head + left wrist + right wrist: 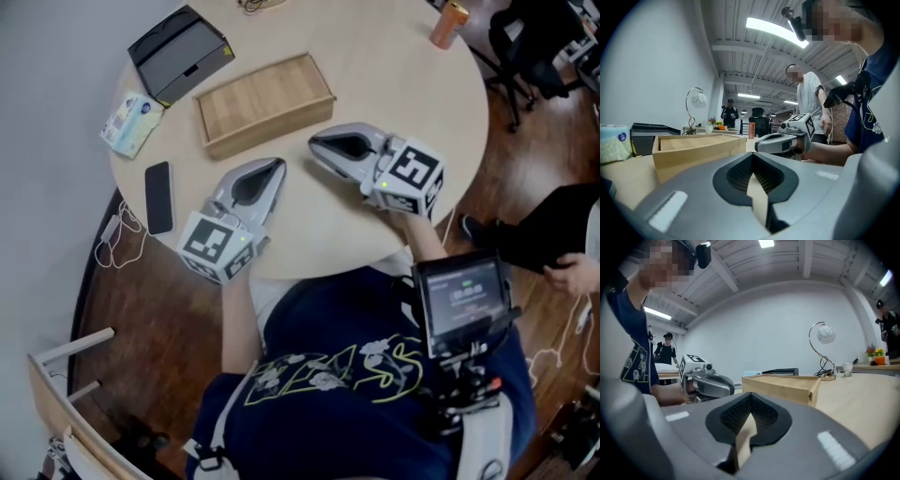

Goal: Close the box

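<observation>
No text, label or number is legible anywhere.

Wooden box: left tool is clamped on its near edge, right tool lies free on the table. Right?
Not quite. The left tool isn't clamped on the wooden box. The head view shows it lying on the table just short of the box's near edge, gripping nothing. The right tool does lie free on the table.

On the table the box lies behind and right of the phone.
</observation>
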